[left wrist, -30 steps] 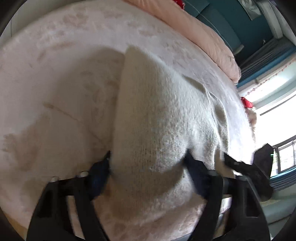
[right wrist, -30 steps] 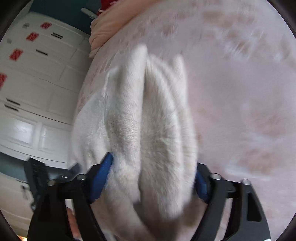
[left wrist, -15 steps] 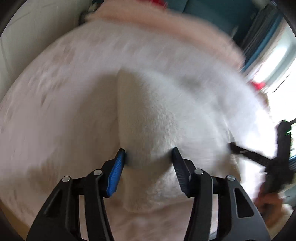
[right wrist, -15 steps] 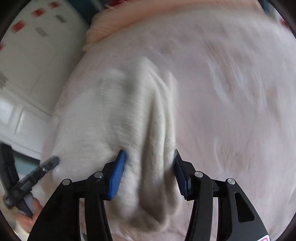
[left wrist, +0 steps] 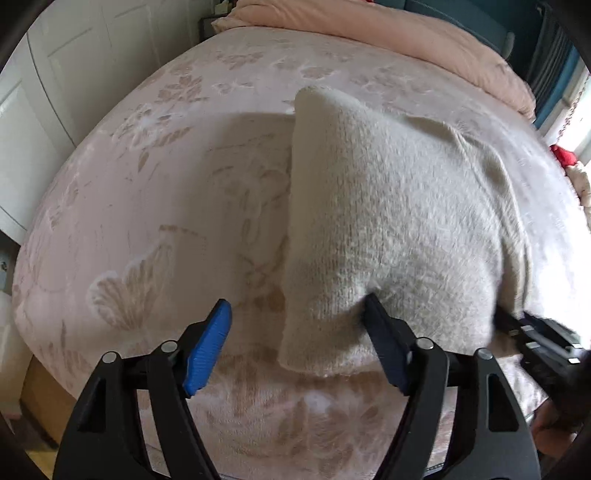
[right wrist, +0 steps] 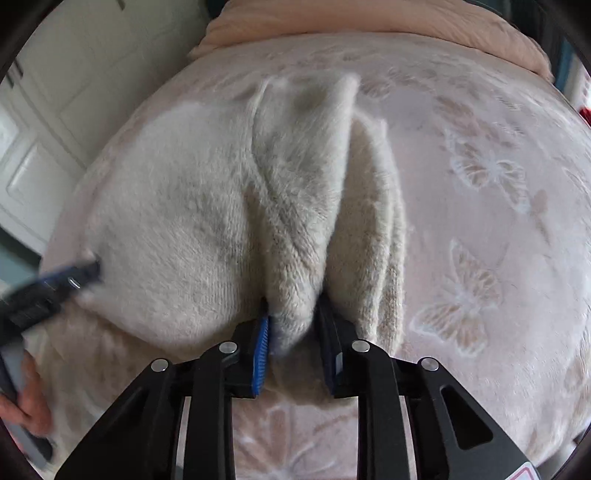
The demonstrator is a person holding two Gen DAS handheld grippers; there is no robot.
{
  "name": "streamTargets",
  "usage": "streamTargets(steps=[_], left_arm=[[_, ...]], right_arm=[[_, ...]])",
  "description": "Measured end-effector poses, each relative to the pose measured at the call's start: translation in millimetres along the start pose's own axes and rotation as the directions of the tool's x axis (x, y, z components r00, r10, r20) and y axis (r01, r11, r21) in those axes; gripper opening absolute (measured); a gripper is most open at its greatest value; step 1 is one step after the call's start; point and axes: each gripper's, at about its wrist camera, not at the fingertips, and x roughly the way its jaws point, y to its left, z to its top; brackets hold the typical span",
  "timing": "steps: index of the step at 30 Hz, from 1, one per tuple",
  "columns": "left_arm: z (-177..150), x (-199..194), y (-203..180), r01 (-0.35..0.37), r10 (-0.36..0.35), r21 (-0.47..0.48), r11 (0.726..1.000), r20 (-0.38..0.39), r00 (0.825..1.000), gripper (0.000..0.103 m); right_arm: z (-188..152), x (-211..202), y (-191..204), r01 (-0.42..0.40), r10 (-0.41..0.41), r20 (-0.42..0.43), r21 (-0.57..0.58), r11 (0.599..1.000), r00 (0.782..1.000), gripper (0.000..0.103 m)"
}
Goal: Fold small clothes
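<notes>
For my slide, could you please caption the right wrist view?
Right claw shut on a fold of the sweater lying on the blanket.

I am working in a bedroom at home. Under my tools lies a bed [left wrist: 155, 206] covered with a pale pink blanket [right wrist: 480, 229] patterned with butterflies and flowers. A peach duvet [left wrist: 388, 33] is bunched along its far side. White panelled wardrobe doors [right wrist: 74, 110] stand beside the bed, and teal walls [left wrist: 461, 14] show behind (a bright window [left wrist: 581, 110] with curtains sits at the right edge).
</notes>
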Motion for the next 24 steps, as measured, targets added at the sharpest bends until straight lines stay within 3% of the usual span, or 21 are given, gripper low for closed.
streamTargets(steps=[2,5,6,7,9,11,15,17,19,21,24], left_arm=[[4.1,-2.5,-2.0,-0.018,0.018,0.017,1.000,0.006,1.000,0.072],[4.9,-2.8,-2.8,-0.028,0.028,0.027,0.999,0.003,1.000,0.072],[5.2,-2.5,-2.4,-0.029,0.029,0.027,0.999,0.002,1.000,0.072],[5.5,-2.9,-1.9,-0.029,0.029,0.026,0.999,0.001,1.000,0.072],[7.2,-2.6,-2.3,-0.031,0.031,0.024,0.999,-0.005,1.000,0.074],[7.1,-2.9,-1.6,-0.034,0.034,0.020,0.999,-0.006,0.999,0.078],[9.7,1.8,-0.4,-0.022,0.022,0.021,1.000,-0.015,1.000,0.080],[11.6,3.5,-1.0,-0.017,0.017,0.034,0.999,-0.014,1.000,0.077],[14.2,2.7,-4.0,0.027,-0.026,0.050,0.998,-0.017,1.000,0.062],[18.8,-1.1,-8.2,0.072,-0.071,0.052,0.996,-0.026,0.997,0.035],[24.3,-11.6,-17.9,0.054,-0.055,0.081,0.995,0.008,0.998,0.035]], right_arm=[[2.2,-22.3,6.5,-0.011,0.011,0.045,-0.009,1.000,0.999,0.022],[2.8,-35.9,13.0,0.045,-0.039,0.091,-0.062,0.997,0.995,0.022],[3.0,-35.8,9.3,0.050,-0.045,0.095,-0.049,0.998,0.994,0.030],[3.6,-32.5,5.1,0.051,-0.048,0.091,-0.028,0.998,0.995,0.049],[4.9,-22.6,-15.4,0.035,-0.038,0.073,0.038,0.999,0.997,0.065],[11.9,-13.6,-28.5,0.008,-0.014,0.057,0.092,0.996,0.998,0.069],[20.9,27.2,-46.3,-0.117,0.123,-0.020,0.197,0.973,0.992,0.076],[23.9,39.8,-53.8,-0.199,0.207,0.000,0.264,0.944,0.978,0.062],[32.4,35.1,-51.7,-0.221,0.226,0.009,0.263,0.939,0.974,0.042],[41.8,8.2,-40.5,-0.204,0.195,0.061,0.186,0.961,0.979,0.035],[46.4,-33.7,-33.0,-0.192,0.176,0.146,0.107,0.976,0.974,0.030]])
